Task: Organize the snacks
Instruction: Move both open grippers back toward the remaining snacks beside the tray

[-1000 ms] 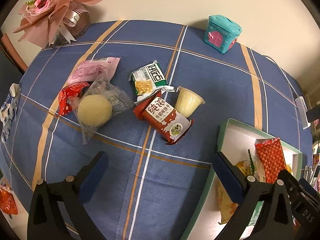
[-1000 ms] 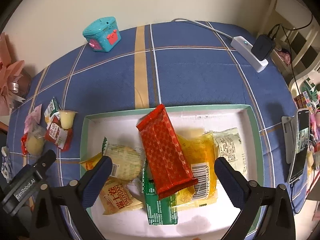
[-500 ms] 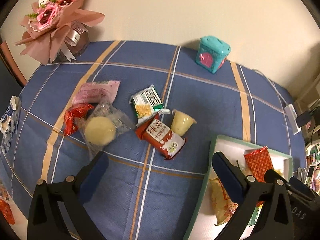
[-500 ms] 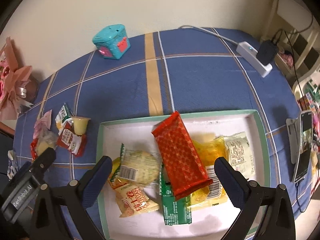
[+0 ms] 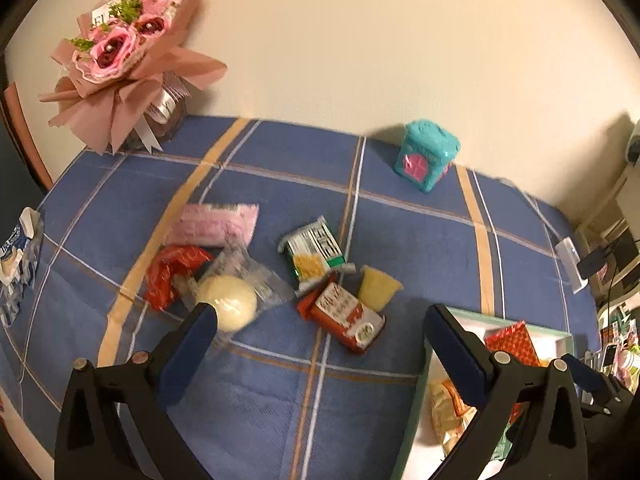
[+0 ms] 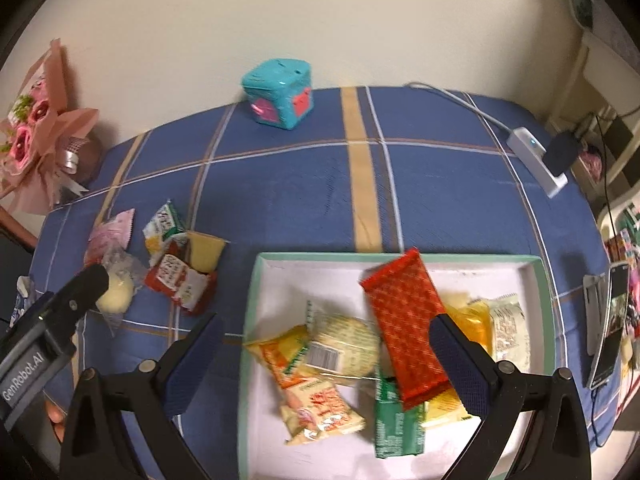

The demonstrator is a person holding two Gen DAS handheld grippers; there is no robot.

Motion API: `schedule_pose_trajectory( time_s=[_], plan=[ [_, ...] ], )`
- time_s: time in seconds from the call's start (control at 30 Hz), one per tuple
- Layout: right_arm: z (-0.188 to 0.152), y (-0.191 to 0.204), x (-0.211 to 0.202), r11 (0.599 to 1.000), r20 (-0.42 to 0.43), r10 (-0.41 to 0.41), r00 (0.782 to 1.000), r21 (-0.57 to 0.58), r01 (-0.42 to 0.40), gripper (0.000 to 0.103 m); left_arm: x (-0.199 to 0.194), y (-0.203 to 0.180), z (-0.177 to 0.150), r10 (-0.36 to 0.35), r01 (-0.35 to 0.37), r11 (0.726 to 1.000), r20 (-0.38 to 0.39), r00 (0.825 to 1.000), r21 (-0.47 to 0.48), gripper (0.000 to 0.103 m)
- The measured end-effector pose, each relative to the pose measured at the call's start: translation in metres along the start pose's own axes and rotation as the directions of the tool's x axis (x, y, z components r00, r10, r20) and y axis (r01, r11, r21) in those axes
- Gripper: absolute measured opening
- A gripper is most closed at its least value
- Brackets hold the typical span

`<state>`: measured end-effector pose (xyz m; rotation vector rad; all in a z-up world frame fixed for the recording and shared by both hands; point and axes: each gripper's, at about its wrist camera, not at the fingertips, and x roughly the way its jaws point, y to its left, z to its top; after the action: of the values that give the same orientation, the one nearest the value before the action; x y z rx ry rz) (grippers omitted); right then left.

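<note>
Snacks lie loose on the checked cloth (image 5: 420, 248); only the right view shows the tray (image 6: 400, 258) full of crinkly packets. Left gripper (image 5: 316, 344) and right gripper (image 6: 324, 356) gape, empty.

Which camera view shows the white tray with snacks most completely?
The right wrist view: the tray appears nearly whole, with its packets visible inside. The left wrist view shows only one corner of it, partly behind a gripper finger.

Both claws (image 5: 316, 344) pulled back, up.
</note>
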<state>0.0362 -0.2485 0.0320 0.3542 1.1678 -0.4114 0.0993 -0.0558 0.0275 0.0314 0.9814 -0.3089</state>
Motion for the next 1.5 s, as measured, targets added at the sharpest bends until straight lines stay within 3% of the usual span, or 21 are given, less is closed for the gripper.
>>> schedule_pose_trajectory(
  time_s=[0.2,0.47,0.87,1.13,1.5],
  plan=[
    [0.001,0.027,0.003,0.999,0.027,0.009,1.000,-0.031,-0.009,0.103,0.003,0.027,0.007,0.038,-0.038,0.999,0.010,0.999,-0.020,0.103],
    [0.008,0.057,0.007,0.997,0.078,-0.026,0.997,-0.064,0.031,0.103,0.022,0.077,0.008,0.054,-0.062,0.986,-0.055,0.997,-0.152,0.103],
    [0.013,0.107,0.030,0.989,0.074,-0.030,0.997,-0.144,0.040,0.103,0.043,0.131,0.005,0.097,-0.117,0.964,-0.092,0.991,-0.239,0.103],
    [0.017,0.136,0.052,0.983,0.050,0.027,0.998,-0.184,-0.017,0.103,0.058,0.144,0.007,0.134,-0.156,0.958,-0.109,0.985,-0.239,0.103],
    [0.025,0.143,0.082,0.980,0.007,0.055,0.998,-0.192,-0.053,0.103,0.078,0.142,0.012,0.146,-0.169,0.959,-0.119,0.982,-0.225,0.103]
  ],
)
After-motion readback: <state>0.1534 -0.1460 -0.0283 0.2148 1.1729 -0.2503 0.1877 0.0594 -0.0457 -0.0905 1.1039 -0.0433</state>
